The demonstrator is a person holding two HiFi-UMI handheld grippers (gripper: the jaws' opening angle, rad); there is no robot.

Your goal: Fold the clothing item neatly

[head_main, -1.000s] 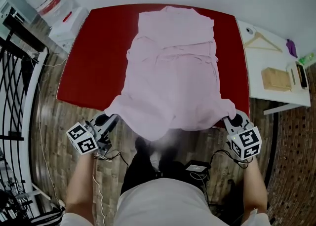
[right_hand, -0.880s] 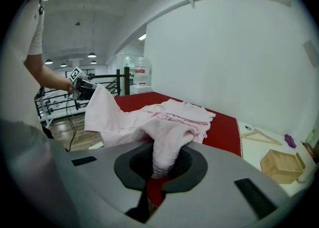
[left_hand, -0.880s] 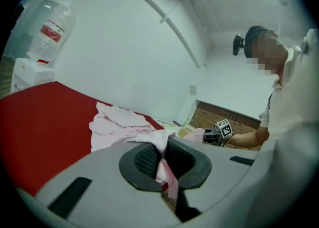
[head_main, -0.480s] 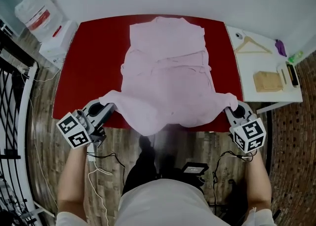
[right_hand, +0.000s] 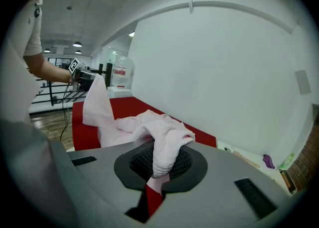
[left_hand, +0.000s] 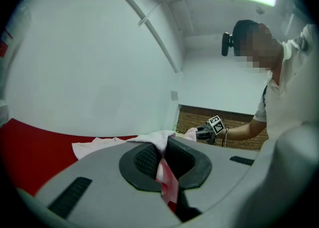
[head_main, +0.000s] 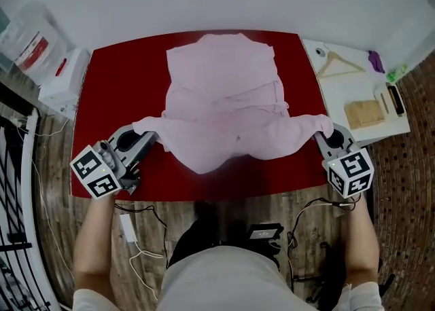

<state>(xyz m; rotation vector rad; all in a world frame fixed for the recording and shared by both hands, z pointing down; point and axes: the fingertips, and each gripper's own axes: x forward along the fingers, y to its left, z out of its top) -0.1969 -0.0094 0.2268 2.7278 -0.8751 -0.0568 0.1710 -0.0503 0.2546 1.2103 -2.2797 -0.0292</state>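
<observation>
Lower left: the left gripper [head_main: 151, 138] has its jaws clamped on 1 hem corner of the pink garment [head_main: 224, 85]. Lower right: the right gripper [head_main: 322, 130] is clamped on the other corner. The hem is held raised and taut over the red table [head_main: 115, 79], judged ready for folding onto the flat upper half at frame centre.

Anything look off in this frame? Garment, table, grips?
Nothing damaged or spilled. The pink garment is held by its near corners in the left tongs and right tongs, and the hem between them sags unevenly, lowest left of centre.
</observation>
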